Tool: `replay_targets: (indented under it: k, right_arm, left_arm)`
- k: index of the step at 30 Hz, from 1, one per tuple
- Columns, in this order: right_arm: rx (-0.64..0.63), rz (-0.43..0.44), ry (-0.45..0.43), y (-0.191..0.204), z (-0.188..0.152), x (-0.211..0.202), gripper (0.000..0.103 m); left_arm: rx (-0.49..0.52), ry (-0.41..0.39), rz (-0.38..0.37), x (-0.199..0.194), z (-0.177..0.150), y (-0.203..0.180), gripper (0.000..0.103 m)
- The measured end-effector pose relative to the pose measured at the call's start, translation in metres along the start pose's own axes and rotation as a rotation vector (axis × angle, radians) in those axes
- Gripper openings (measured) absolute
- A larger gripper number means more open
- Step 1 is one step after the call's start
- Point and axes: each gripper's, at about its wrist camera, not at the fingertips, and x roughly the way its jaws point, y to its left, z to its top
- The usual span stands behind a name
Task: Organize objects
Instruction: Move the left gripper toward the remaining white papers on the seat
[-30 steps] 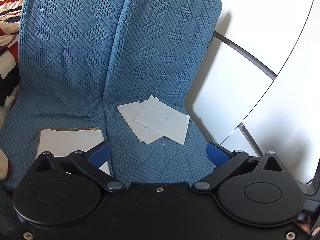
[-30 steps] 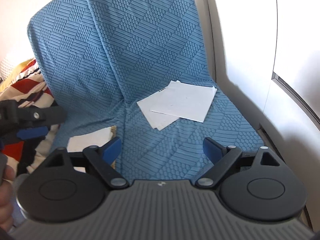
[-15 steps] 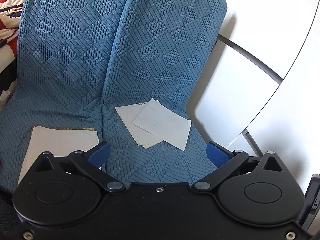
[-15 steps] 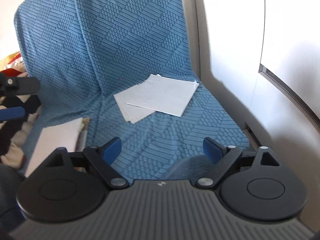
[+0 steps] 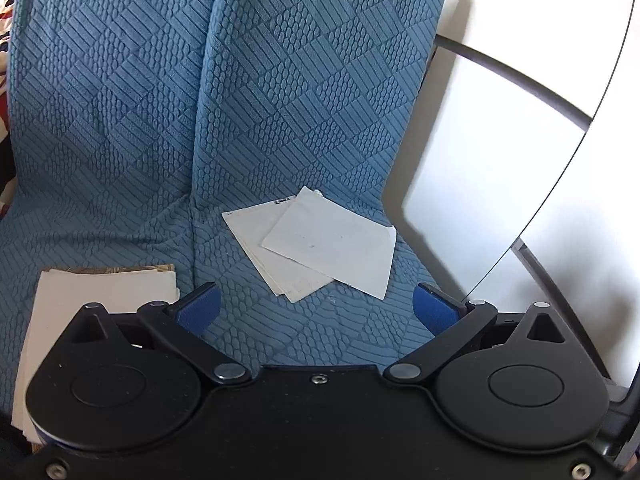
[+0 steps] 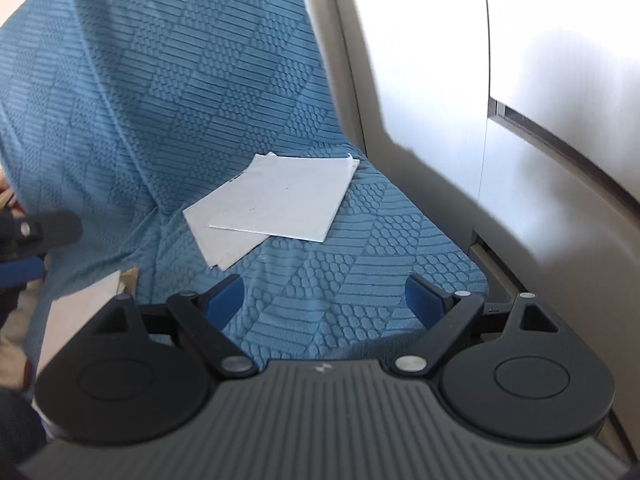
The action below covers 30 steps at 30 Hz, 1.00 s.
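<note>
A cream paper stack [image 5: 100, 296] lies on the left seat cushion of the blue sofa [image 5: 120, 100], just beside the left gripper [image 5: 318, 308], whose fingers stand wide apart, holding nothing. On the right cushion, ahead of both grippers, white sheets [image 5: 320, 244] overlap askew, corners fanned. The right gripper [image 6: 326, 294], fingers equally spread and empty, looks nearer them; its likely approach is straight forward onto the near corner.

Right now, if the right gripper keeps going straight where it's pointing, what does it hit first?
Probably the blue seat cover just ahead of the open right gripper, short of the loose white papers farther along the same line. Depth is hard to judge here.
</note>
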Motion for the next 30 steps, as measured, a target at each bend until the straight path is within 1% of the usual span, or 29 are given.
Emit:
replay_targets:
  k: [7, 9, 13, 14, 15, 17, 19, 21, 23, 24, 25, 26, 27, 30]
  right_arm:
    - [0.071, -0.006, 0.000, -0.004, 0.012, 0.029, 0.087]
    - [0.090, -0.001, -0.014, -0.004, 0.016, 0.038, 0.082]
    - [0.120, 0.017, -0.038, -0.003, 0.025, 0.053, 0.079]
    - [0.115, 0.012, -0.050, -0.002, 0.026, 0.056, 0.075]
    - [0.109, 0.005, -0.060, 0.000, 0.028, 0.059, 0.073]
    - [0.102, 0.004, -0.077, 0.003, 0.030, 0.065, 0.073]
    - [0.096, 0.007, -0.083, 0.007, 0.033, 0.073, 0.071]
    - [0.097, 0.007, -0.070, 0.009, 0.035, 0.084, 0.068]
    - [0.117, 0.030, -0.066, 0.009, 0.037, 0.095, 0.068]
    - [0.135, 0.039, -0.050, 0.007, 0.038, 0.102, 0.068]
    - [0.165, 0.043, -0.024, 0.003, 0.039, 0.111, 0.068]
    - [0.208, 0.051, -0.002, -0.003, 0.040, 0.119, 0.066]
    - [0.261, 0.062, 0.016, -0.011, 0.042, 0.127, 0.064]
    - [0.399, 0.094, 0.041, -0.033, 0.046, 0.144, 0.059]
  left_arm:
    - [-0.008, 0.050, 0.000, 0.036, 0.000, 0.002, 0.101]
    - [-0.020, 0.061, -0.006, 0.046, 0.002, 0.003, 0.099]
    - [-0.060, 0.067, -0.023, 0.067, 0.004, 0.009, 0.099]
    - [-0.074, 0.073, -0.028, 0.073, 0.004, 0.011, 0.099]
    - [-0.090, 0.082, -0.032, 0.079, 0.004, 0.013, 0.098]
    - [-0.128, 0.112, -0.038, 0.094, 0.002, 0.018, 0.094]
    - [-0.162, 0.133, -0.054, 0.107, 0.001, 0.022, 0.086]
    - [-0.185, 0.135, -0.059, 0.117, 0.001, 0.026, 0.085]
    - [-0.202, 0.139, -0.062, 0.127, 0.001, 0.029, 0.082]
    - [-0.214, 0.147, -0.065, 0.132, 0.001, 0.030, 0.077]
    - [-0.230, 0.155, -0.073, 0.138, 0.001, 0.032, 0.074]
    - [-0.246, 0.161, -0.086, 0.143, 0.001, 0.033, 0.073]
    - [-0.265, 0.168, -0.095, 0.149, 0.001, 0.035, 0.070]
    - [-0.319, 0.187, -0.129, 0.165, 0.000, 0.037, 0.058]
